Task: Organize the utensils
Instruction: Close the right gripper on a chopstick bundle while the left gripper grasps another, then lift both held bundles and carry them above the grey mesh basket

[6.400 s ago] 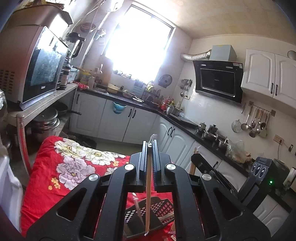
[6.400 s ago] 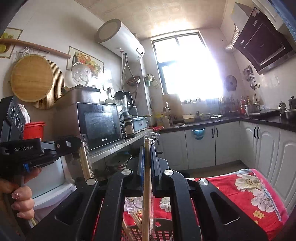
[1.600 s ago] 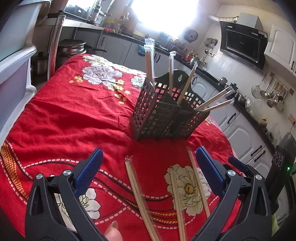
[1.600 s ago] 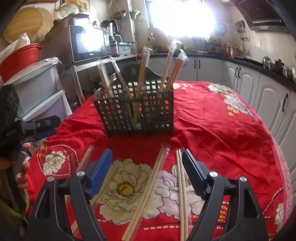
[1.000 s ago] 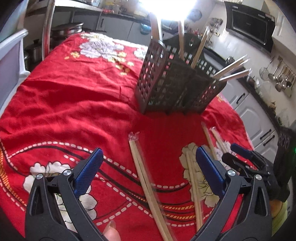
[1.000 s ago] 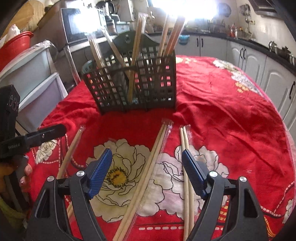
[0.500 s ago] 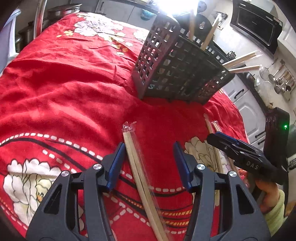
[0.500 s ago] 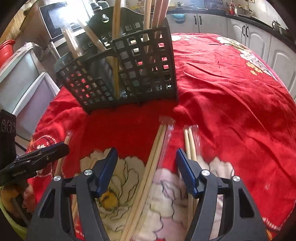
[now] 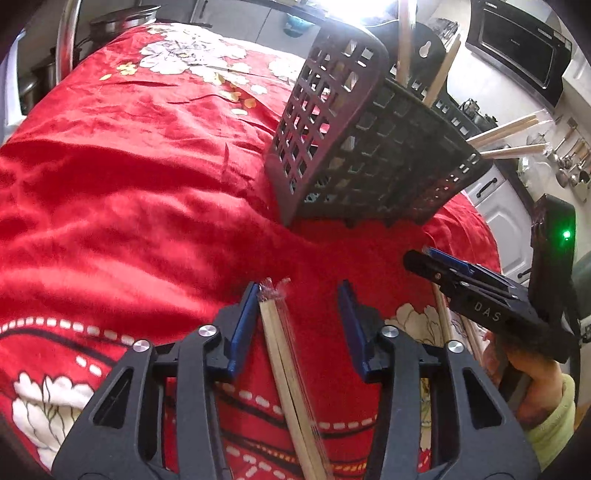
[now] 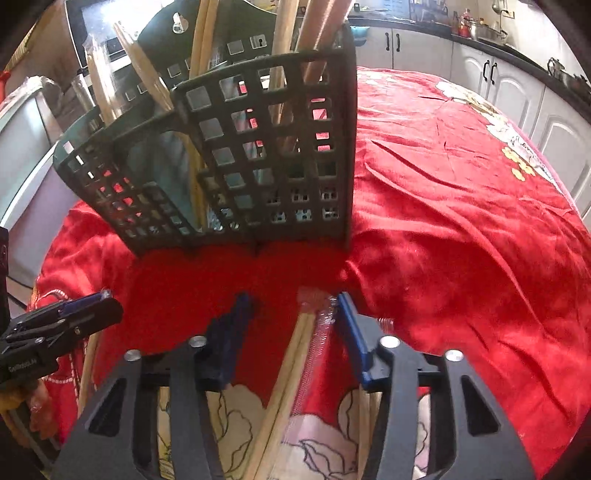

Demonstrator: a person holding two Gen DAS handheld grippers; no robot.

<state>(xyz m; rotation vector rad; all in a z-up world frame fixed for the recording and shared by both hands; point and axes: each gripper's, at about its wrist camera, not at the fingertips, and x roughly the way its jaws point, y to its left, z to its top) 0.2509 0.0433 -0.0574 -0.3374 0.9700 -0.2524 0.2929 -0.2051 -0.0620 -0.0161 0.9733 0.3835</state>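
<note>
A dark slotted utensil basket (image 9: 369,147) (image 10: 236,155) stands on the red flowered cloth with several wrapped chopstick pairs upright in it. My left gripper (image 9: 297,317) is open, low over the cloth, its jaws astride a wrapped chopstick pair (image 9: 284,354) that lies near the left pad. My right gripper (image 10: 291,325) is open, its jaws astride another wrapped chopstick pair (image 10: 299,354) that lies near the right pad. Each gripper shows in the other's view: the right one (image 9: 480,291), the left one (image 10: 55,325).
More wrapped chopsticks lie on the cloth (image 9: 443,325) (image 10: 88,362). The red cloth (image 9: 110,184) covers a round table. Kitchen cabinets (image 10: 517,85), a range hood (image 9: 517,48) and a microwave (image 10: 92,33) ring the room.
Both grippers came down from holding chopsticks over the basket to the cloth. Their jaws have narrowed and moved forward around a chopstick pair each.
</note>
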